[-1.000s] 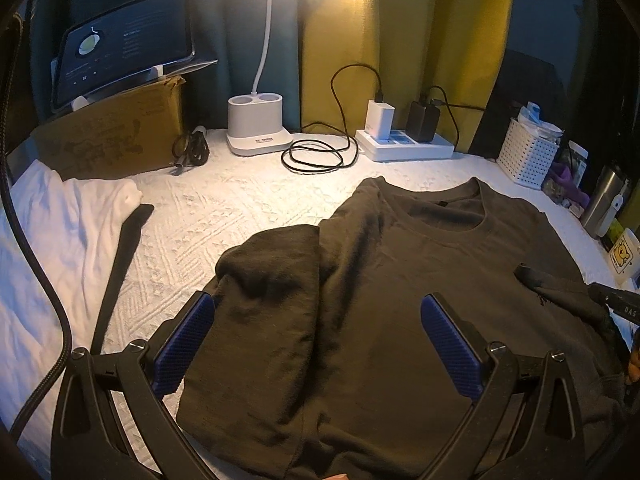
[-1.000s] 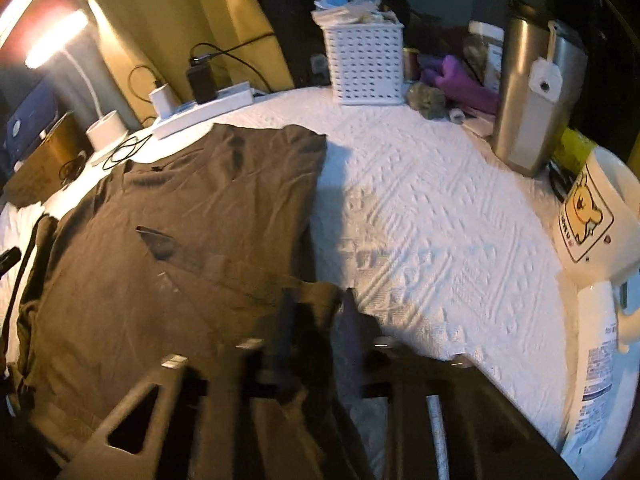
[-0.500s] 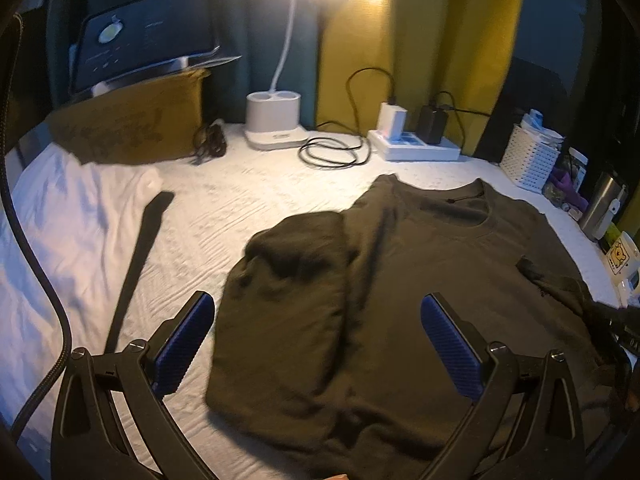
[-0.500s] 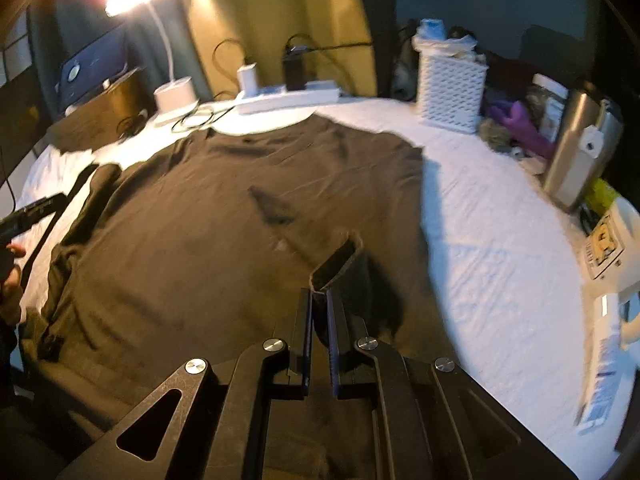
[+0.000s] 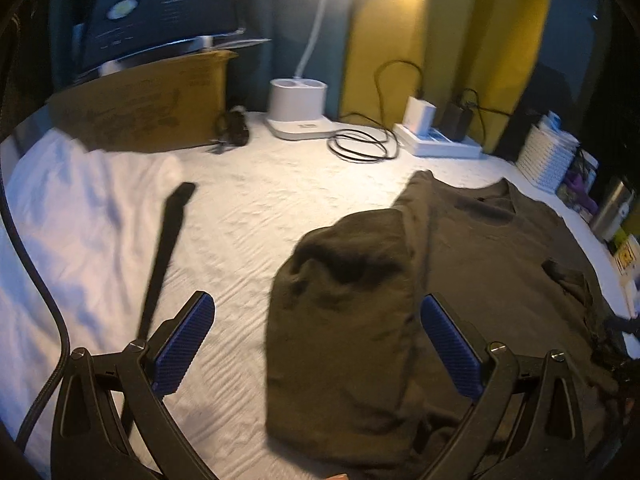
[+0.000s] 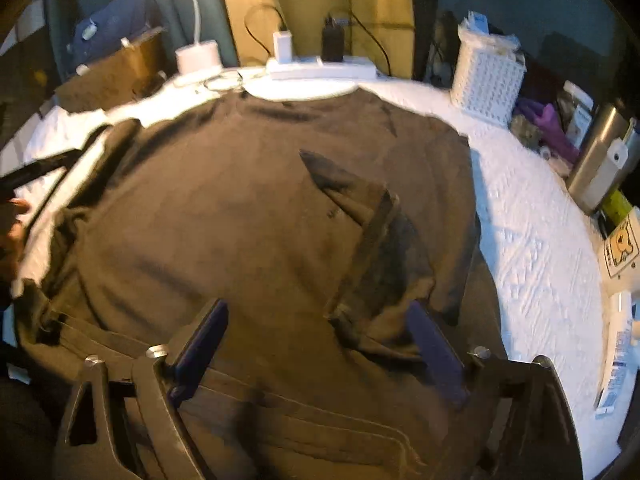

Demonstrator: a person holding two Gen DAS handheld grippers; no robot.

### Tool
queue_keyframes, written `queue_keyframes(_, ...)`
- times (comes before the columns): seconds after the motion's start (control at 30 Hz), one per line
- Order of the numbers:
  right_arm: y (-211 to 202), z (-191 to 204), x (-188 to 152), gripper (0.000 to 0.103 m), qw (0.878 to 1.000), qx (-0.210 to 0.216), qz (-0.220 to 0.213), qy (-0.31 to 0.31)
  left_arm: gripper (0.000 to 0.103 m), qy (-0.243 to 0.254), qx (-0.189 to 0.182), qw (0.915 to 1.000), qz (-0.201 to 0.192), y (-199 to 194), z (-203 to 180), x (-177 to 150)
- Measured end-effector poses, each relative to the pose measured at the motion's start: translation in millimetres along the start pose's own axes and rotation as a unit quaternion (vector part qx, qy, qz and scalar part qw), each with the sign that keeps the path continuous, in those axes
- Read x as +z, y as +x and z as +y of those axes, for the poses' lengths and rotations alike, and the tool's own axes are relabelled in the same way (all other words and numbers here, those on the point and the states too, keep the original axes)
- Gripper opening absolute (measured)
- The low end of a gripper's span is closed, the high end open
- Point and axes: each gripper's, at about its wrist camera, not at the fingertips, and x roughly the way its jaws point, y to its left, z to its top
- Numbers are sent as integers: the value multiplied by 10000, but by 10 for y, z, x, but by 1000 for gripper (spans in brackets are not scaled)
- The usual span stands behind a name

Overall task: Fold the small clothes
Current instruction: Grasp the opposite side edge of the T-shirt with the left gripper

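With its blue-padded jaws spread wide, the left gripper point(image 5: 316, 336) hovers over the near left edge of the dark olive T-shirt point(image 5: 472, 280), and nothing is pinched between the pads; the folded-in left sleeve point(image 5: 340, 312) lies between and beyond them. The right gripper point(image 6: 316, 344) has just been opening: its jaws now stand far apart above the shirt's lower right part, with the folded-in right sleeve point(image 6: 376, 248) lying loose on the shirt body ahead of them, no pad pressing on it.

The shirt lies flat on the white textured cover point(image 5: 256, 208), neck toward the far wall, both sleeves turned inward.

The left wrist view alone shows the ground left of the shirt: a white cloth point(image 5: 76, 232) spread at the left, a dark strap point(image 5: 160, 264) crossing its edge, and a black cable point(image 5: 36, 280) curving down at the frame's left side. It also gives the cardboard box point(image 5: 144, 104) with a tablet point(image 5: 160, 20) on top and the coiled black cord point(image 5: 360, 146) clearly.

The right wrist view alone shows the shirt's whole body and bottom hem point(image 6: 280, 400), and the right side: a white basket point(image 6: 486, 80), a steel flask point(image 6: 600, 160), purple items point(image 6: 552, 128) and a bear-printed pack point(image 6: 620, 244).

Both views show the white lamp base point(image 5: 298, 102) and the power strip point(image 5: 436, 144) with chargers by the yellow curtain point(image 5: 440, 40).
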Motion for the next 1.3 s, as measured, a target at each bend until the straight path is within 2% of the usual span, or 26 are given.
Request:
queue_keyframes(0.2, -105, -38, 88, 93, 9997, -115, -188, 144, 100, 80, 48, 9996, 252, 381, 129, 178)
queue_keyframes(0.27, -127, -89, 103, 93, 9994, -161, -218, 206, 85, 95, 62, 9991, 416, 489, 174, 184)
queue_keyframes(0.37, -153, -173, 127, 93, 9989, -244, -261, 295, 72, 164, -67, 9978, 645, 598, 181, 139)
queue_keyframes(0.4, -154, -203, 138, 93, 9988, -263, -267, 326, 71, 321, -2, 9979, 571, 582, 142, 117)
queue_keyframes(0.6, -126, -271, 192, 93, 9984, -326, -272, 384, 45, 680, -13, 9963, 516, 509, 8, 28)
queue_keyframes(0.7, -123, -250, 206, 93, 9984, -336, -283, 346, 25, 679, -116, 9964, 502, 475, -39, 2)
queue_keyframes(0.73, -121, -245, 212, 93, 9985, -335, -279, 332, 15, 666, -158, 9964, 504, 469, -43, -3)
queue_keyframes(0.77, -121, -237, 209, 93, 9985, -342, -277, 323, 11, 651, -140, 9966, 476, 463, -52, -11)
queue_keyframes(0.83, -124, -219, 206, 93, 9986, -343, -273, 312, 6, 622, -94, 9971, 427, 432, -57, -18)
queue_keyframes(1.07, -145, -254, 197, 93, 9983, -349, -282, 375, 5, 399, 198, 9989, 153, 241, 56, 11)
queue_keyframes(1.3, -171, -302, 255, 93, 9983, -265, -366, 377, 5, 245, 285, 9992, -166, -25, 74, 145)
